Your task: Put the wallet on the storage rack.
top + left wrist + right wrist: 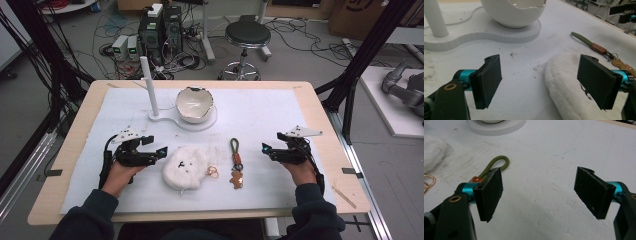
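Both tongs idle, nothing gripped. Left tongs (161,151) sit low over the worktop (280,107) near its front edge, jaws spread wide and empty; in the left gripper view the right-hand jaw hangs just over the edge of the white fluffy keychain (566,85) — whether it touches cannot be told. Right tongs (265,148) toward the front right, jaws equally wide, empty, bare foam between them.

The fluffy keychain lies front centre, gold rings (213,172) at its right side. Green-loop keychain (235,162) lies flat just beside it, between the two tongs, loop pointing toward the back edge, gingerbread charm toward the front. At back centre: white stand with upright post (149,85) and eggshell bowl (194,104) on its base; the post carries nothing.

Judgement — the work looks barely begun. Neither keychain lifted; both well apart from the stand. Left tongs appear closest to a first grasp, on the fluffy one. Pick-up, carry and placing all remain.
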### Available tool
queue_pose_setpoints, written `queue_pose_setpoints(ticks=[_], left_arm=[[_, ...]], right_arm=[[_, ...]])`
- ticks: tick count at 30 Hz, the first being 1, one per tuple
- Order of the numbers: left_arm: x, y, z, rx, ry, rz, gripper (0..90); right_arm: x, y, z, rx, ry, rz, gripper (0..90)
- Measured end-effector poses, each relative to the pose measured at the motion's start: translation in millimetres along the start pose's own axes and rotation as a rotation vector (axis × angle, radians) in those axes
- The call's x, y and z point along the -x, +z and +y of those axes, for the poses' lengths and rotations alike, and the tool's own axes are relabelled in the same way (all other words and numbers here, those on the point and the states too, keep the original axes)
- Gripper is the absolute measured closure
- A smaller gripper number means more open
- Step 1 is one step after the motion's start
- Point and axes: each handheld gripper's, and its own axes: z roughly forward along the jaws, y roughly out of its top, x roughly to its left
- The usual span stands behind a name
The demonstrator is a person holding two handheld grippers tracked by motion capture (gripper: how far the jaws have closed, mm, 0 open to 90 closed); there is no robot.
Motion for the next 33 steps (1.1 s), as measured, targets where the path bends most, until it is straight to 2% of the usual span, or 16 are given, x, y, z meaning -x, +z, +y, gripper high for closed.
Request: queue_pose_setpoints(ticks=[3, 8, 15, 16, 17, 19, 20, 21, 22, 23, 27, 28, 29, 30, 31, 33], left_arm=[[4.4, 5.6, -1.8, -0.038, 0.011, -0.018, 20.1], [9.5, 17.9, -6.7, -0.146, 0.016, -0.059, 27.9], [12.0, 23.9, -11.2, -0.232, 0.018, -0.093, 36.8], [12.9, 25.8, -12.5, -0.260, 0.020, -0.112, 39.2], [12.9, 25.8, -12.5, -0.260, 0.020, -0.112, 41.8], [14.3, 26.7, -13.0, -0.276, 0.014, -0.136, 53.7], [14.8, 26.9, -13.2, -0.281, 0.015, -0.151, 53.7], [16.0, 26.6, -12.4, -0.280, 0.011, -0.146, 67.2], [18.2, 24.5, -9.8, -0.252, 0.007, -0.135, 72.9], [18.2, 24.5, -9.8, -0.252, 0.007, -0.135, 76.2], [21.2, 18.3, -2.5, -0.152, 0.042, -0.158, 79.6], [22.7, 14.9, 1.5, -0.104, 0.065, -0.167, 79.9], [22.7, 14.9, 1.5, -0.104, 0.065, -0.167, 79.9], [23.8, 11.8, 4.9, -0.054, 0.083, -0.167, 79.9], [23.8, 11.8, 4.9, -0.054, 0.083, -0.167, 79.9], [22.8, 7.2, 8.8, 0.012, 0.089, -0.164, 80.0]], right_arm=[[-3.1, 1.0, 0.6, -0.004, -0.005, 0.006, 23.3], [-5.1, 6.8, 1.7, -0.019, -0.018, 0.020, 23.3], [-5.8, 10.1, 2.3, -0.023, -0.016, 0.029, 23.6], [-5.9, 10.3, 2.4, -0.027, -0.018, 0.030, 23.6], [-6.4, 10.8, 2.6, -0.025, -0.020, 0.033, 23.7], [-7.6, 10.9, 3.3, -0.027, -0.025, 0.035, 23.7], [-7.6, 10.9, 3.3, -0.027, -0.025, 0.035, 23.7], [-9.0, 11.8, 3.9, -0.026, -0.030, 0.044, 23.7], [-9.6, 12.0, 4.2, -0.029, -0.031, 0.047, 23.7], [-9.6, 12.0, 4.2, -0.029, -0.031, 0.047, 23.7], [-15.3, 13.6, 7.4, -0.021, -0.025, 0.078, 23.7], [-16.7, 14.2, 8.4, -0.016, -0.027, 0.092, 23.7], [-19.2, 15.1, 9.7, -0.015, -0.021, 0.112, 23.7], [-21.9, 16.6, 11.1, -0.012, -0.022, 0.131, 23.7], [-21.9, 16.6, 11.1, -0.012, -0.022, 0.131, 23.7], [-34.8, 23.0, 16.6, -0.017, -0.030, 0.193, 23.7]])
